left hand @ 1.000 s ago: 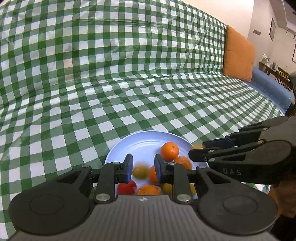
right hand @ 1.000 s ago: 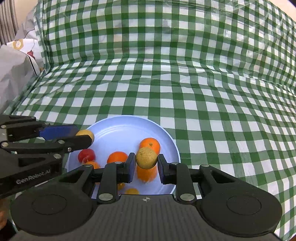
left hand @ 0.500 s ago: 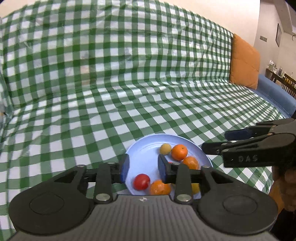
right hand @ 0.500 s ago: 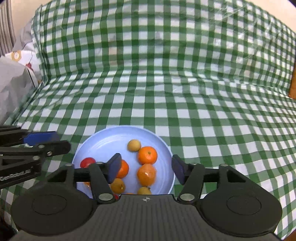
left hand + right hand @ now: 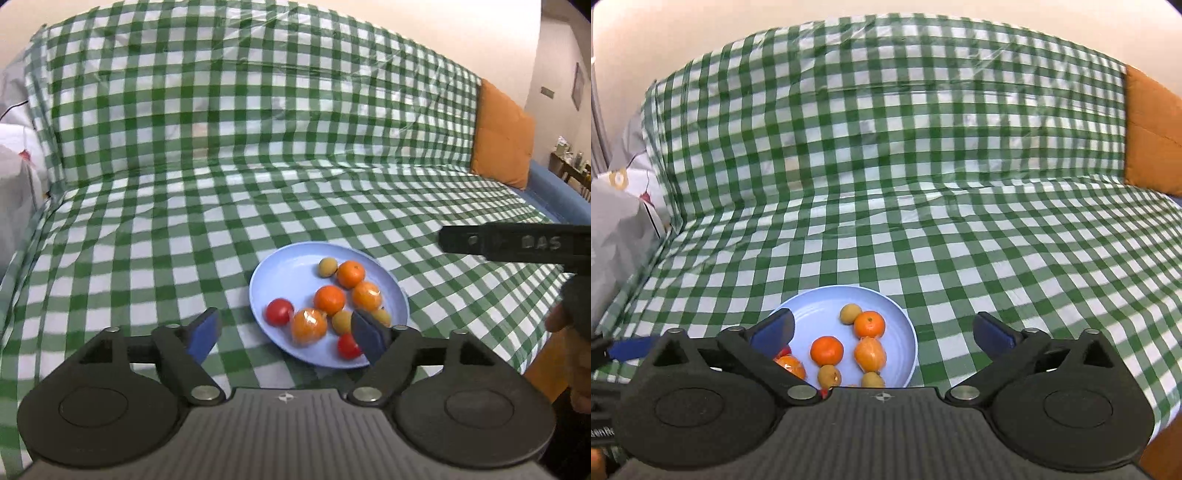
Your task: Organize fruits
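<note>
A light blue plate (image 5: 291,266) lies on the green checked cloth and holds several fruits: oranges (image 5: 330,299), small yellow fruits (image 5: 327,266) and two red tomatoes (image 5: 279,311). The plate also shows in the right wrist view (image 5: 812,314), with an orange (image 5: 826,350) and a yellow fruit (image 5: 850,313) in it. My left gripper (image 5: 286,332) is open and empty, held above the plate's near edge. My right gripper (image 5: 882,330) is wide open and empty above the plate. Part of the right gripper (image 5: 517,243) shows at the right of the left wrist view.
The green checked cloth (image 5: 258,147) covers a sofa seat and backrest. An orange cushion (image 5: 502,136) leans at the right end. A grey and white patterned bag (image 5: 617,229) stands at the left end.
My right gripper let go of the small yellow fruit, which now lies on the plate. Both grippers opened wider and drew back and up from the plate.
</note>
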A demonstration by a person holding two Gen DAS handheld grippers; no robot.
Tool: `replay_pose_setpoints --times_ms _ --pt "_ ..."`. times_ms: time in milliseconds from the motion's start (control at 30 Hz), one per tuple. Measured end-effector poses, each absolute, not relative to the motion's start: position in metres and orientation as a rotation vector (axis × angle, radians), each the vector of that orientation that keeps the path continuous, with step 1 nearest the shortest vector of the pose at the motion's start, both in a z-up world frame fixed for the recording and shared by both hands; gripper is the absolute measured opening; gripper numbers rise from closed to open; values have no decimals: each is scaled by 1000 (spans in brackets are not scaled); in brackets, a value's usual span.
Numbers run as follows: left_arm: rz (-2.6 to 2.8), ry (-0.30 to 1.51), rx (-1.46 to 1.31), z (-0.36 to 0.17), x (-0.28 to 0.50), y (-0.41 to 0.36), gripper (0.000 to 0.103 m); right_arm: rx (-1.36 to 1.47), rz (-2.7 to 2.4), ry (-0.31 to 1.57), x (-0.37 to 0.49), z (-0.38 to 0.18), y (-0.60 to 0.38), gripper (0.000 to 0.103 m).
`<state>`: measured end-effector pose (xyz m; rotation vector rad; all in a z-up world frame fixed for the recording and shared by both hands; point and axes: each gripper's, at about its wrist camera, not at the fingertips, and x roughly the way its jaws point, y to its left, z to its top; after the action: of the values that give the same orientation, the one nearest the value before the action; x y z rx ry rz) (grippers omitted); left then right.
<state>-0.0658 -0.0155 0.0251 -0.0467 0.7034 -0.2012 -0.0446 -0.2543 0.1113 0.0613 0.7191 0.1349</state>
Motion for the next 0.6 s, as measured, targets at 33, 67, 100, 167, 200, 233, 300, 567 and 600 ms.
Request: replay_pose_setpoints --times_ms 33,67,100,167,200,233,300,567,600 --pt "-191 709 -40 24 -67 -16 84 67 133 723 -48 111 -256 102" --pt "-180 717 -29 22 -67 -17 84 69 132 727 -50 111 -257 102" --pt "-180 730 -23 20 -66 -18 84 64 130 731 -52 110 -257 102" --pt "-161 754 -23 16 -61 -18 84 47 124 740 -54 108 -256 102" --pt "-136 763 -27 14 -59 -17 85 33 122 748 -54 106 -256 102" --pt "-123 774 -33 12 -56 -16 85 18 120 757 -53 104 -254 102" --pt "-124 803 -61 9 -50 -13 85 -18 109 771 -51 99 -251 102" --pt "-106 814 -29 5 -43 -17 102 -67 109 803 -44 89 -245 102" --pt "-107 820 -30 4 -42 -17 102 -70 111 806 -43 88 -244 102"
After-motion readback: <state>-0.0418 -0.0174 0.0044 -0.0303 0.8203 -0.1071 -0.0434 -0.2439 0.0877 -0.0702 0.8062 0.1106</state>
